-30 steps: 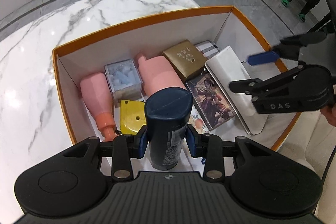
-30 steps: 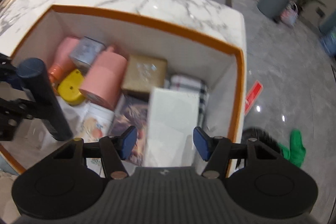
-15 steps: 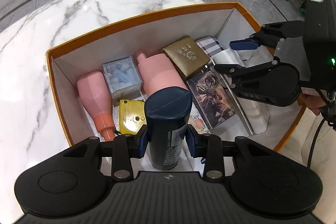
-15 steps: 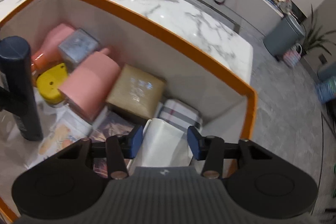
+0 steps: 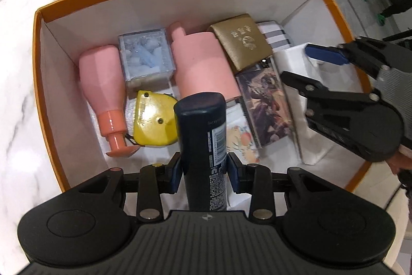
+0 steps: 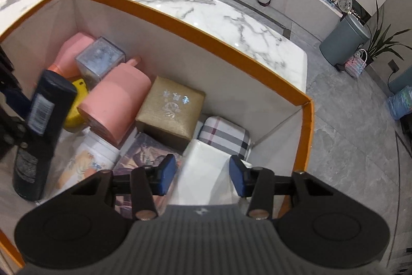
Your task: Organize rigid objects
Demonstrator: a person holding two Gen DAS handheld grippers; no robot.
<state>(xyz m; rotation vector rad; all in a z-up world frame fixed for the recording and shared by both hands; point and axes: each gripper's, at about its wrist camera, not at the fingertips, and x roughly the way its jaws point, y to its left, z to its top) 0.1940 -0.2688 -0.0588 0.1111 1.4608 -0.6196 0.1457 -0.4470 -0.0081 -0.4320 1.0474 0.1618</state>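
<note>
My left gripper [image 5: 203,170] is shut on a dark blue bottle [image 5: 203,143] and holds it upright over the near part of the orange box [image 5: 38,63]. The bottle also shows in the right wrist view [image 6: 41,130]. My right gripper [image 6: 202,178] is open, its pads on either side of the upper end of a white box [image 6: 206,172] at the right of the orange box [image 6: 195,30]; it also shows in the left wrist view [image 5: 306,66], where the white box [image 5: 293,56] stands on edge.
In the box lie a pink bottle [image 5: 103,84], a clear cube box [image 5: 145,57], a pink jug [image 5: 203,68], a yellow tape measure [image 5: 152,120], a gold box [image 5: 242,43], a plaid box [image 6: 226,134] and a picture box [image 5: 267,105]. Marble table [image 5: 20,105] around.
My right gripper has moved down into the box and now straddles the white box. My left gripper has lowered toward the box with the bottle.
</note>
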